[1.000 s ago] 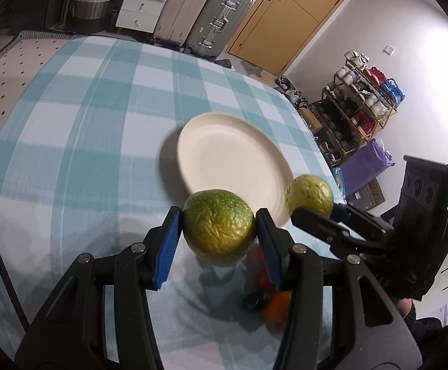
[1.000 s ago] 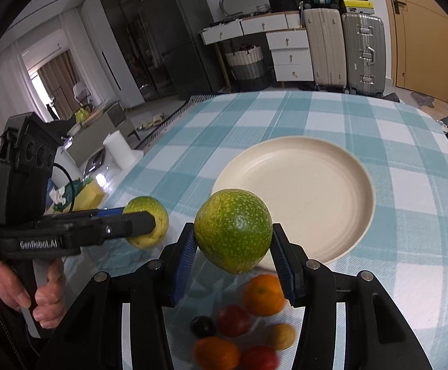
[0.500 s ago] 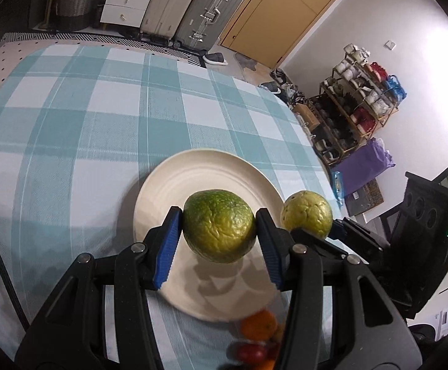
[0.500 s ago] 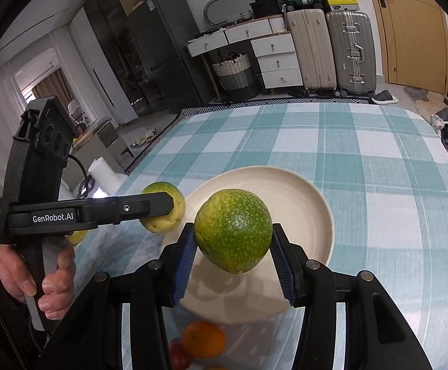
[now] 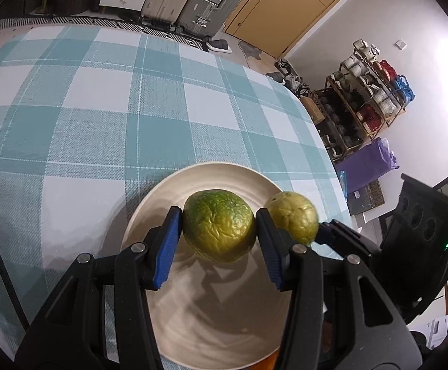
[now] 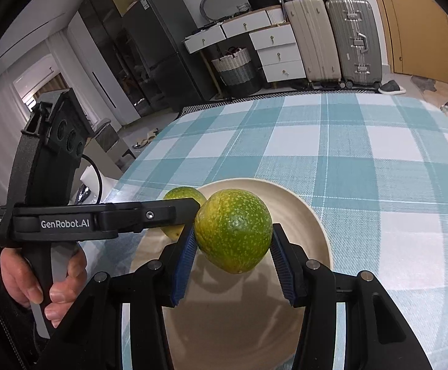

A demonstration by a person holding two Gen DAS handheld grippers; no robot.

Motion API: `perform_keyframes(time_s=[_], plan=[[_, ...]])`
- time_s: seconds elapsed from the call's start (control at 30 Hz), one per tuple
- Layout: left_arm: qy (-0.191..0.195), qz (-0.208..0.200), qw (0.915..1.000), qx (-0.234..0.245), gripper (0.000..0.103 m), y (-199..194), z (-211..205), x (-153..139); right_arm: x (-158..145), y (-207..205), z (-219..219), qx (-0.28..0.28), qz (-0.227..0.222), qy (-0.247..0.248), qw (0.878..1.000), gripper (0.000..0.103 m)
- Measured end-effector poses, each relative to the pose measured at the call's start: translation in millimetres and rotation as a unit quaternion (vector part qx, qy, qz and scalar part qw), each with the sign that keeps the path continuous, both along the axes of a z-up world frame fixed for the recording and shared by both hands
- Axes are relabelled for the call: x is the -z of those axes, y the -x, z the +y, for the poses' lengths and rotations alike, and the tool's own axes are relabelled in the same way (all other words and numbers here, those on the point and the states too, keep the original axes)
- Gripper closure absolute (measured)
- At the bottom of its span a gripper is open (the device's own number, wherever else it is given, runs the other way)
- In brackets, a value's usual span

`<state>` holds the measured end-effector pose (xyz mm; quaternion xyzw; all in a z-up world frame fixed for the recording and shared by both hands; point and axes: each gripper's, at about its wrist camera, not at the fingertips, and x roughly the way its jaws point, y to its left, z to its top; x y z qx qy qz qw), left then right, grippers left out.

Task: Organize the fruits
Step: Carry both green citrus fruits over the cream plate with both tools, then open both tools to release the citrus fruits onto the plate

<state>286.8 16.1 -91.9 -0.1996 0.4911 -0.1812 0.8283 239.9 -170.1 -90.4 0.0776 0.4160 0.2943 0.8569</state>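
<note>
Holding my left gripper (image 5: pixel 219 240) over the round cream plate (image 5: pixel 168 197), I have its blue pads clamped on a wrinkled dark-green round fruit (image 5: pixel 219 229). My right gripper (image 6: pixel 233 251) is clamped the same way on a green, yellow-speckled round fruit (image 6: pixel 233 229), also above the plate (image 6: pixel 310 212). The left view shows the right gripper's fruit (image 5: pixel 293 217) as yellower and dimpled, at the plate's right rim, plus a shoe rack (image 5: pixel 365 98) by the wall. Only the right view shows my left hand (image 6: pixel 43 280) wrapped around the left gripper's handle, the left fruit (image 6: pixel 182 195) mostly hidden behind its finger, and a dark fridge (image 6: pixel 156 49). Both show the teal checked tablecloth (image 5: pixel 100 117) and the suitcases (image 6: pixel 335 37).
</note>
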Motion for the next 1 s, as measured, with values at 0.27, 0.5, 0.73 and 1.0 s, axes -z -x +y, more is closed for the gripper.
perform_keyframes(time_s=[0.27,0.5,0.73,1.0], plan=[[0.021,0.010,0.9997,-0.009,0.057,-15,0,6,12,-11,7,0.001,-0.001,0.016,1.000,0.054],[0.023,0.008,0.9995,-0.019,0.046,-13,2,-3,0,-10,0,0.012,-0.027,0.003,1.000,0.024],[-0.006,-0.011,0.9995,-0.030,0.041,9,5,-25,-15,10,-16,0.027,-0.047,-0.007,0.999,0.022],[-0.056,-0.041,0.9972,-0.027,0.038,61,2,-47,-36,54,-36,0.042,-0.096,-0.021,0.994,0.001]])
